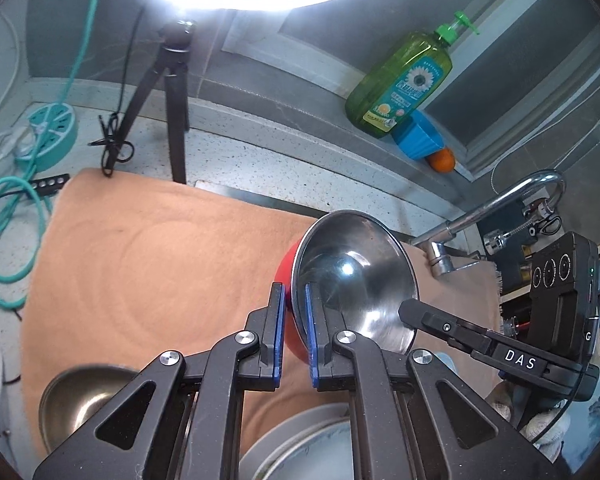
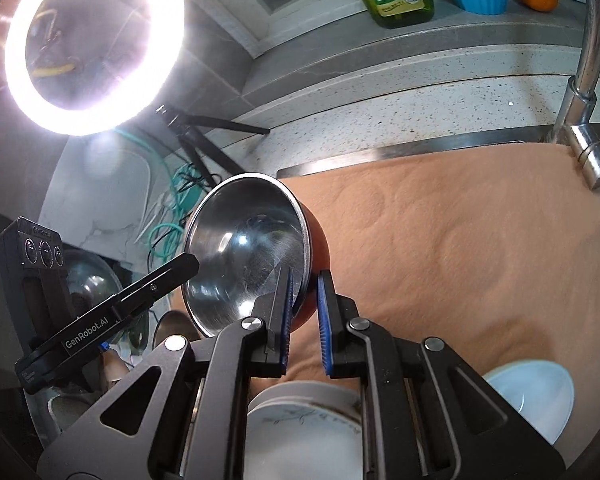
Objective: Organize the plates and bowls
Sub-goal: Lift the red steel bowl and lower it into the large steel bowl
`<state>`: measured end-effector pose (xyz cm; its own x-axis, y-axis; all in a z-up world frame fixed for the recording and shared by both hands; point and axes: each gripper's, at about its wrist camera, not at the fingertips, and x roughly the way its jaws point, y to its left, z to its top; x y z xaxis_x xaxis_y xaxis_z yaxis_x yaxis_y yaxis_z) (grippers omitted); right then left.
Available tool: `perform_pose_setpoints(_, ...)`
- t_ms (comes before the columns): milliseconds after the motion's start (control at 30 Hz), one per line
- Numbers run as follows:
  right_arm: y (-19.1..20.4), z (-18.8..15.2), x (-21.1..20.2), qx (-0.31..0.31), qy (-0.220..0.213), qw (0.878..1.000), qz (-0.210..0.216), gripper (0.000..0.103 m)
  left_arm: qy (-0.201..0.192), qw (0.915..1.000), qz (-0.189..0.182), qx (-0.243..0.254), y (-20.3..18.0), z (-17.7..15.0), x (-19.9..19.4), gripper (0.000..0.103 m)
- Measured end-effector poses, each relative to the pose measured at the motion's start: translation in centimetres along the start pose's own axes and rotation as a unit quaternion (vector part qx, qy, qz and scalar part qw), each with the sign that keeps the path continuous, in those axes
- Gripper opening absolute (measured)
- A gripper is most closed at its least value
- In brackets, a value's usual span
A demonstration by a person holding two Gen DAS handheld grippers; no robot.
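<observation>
A steel bowl with a red outside [image 1: 356, 276] is held tilted above the orange mat [image 1: 148, 252]. My left gripper [image 1: 292, 300] is shut on its rim, one finger inside and one outside. My right gripper [image 2: 304, 292] is shut on the opposite rim of the same bowl [image 2: 248, 248]. A plain steel bowl [image 1: 84, 396] sits on the mat at lower left. A stack of white plates [image 2: 300, 432] lies below the grippers. A pale blue bowl [image 2: 532, 396] sits at lower right in the right wrist view.
A faucet [image 2: 580, 100] stands at the mat's far right. A green soap bottle [image 1: 400, 84], a blue cup [image 1: 420, 140] and an orange [image 1: 444, 160] sit on the back ledge. A tripod [image 1: 172, 92] with a ring light [image 2: 92, 40] and teal cable [image 1: 8, 216] stand at left.
</observation>
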<state>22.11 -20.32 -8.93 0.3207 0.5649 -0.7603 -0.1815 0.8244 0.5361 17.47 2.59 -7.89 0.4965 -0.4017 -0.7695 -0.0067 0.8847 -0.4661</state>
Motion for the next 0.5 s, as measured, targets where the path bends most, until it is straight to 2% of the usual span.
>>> perform_pose_setpoints(267,3.7,-3.5,-0.7,-0.041,0.015,0.999,0.021,0.012,-0.021,0.9996,0.011,-0.015,1.7,-3.4,-4.4,0.008)
perform_pose_setpoints(500,7.1,-6.4,0.5,-0.08,0.041,0.995,0.03,0.012,-0.039,0.9982,0.027,-0.038,3.8,-5.8,-7.7,0.008)
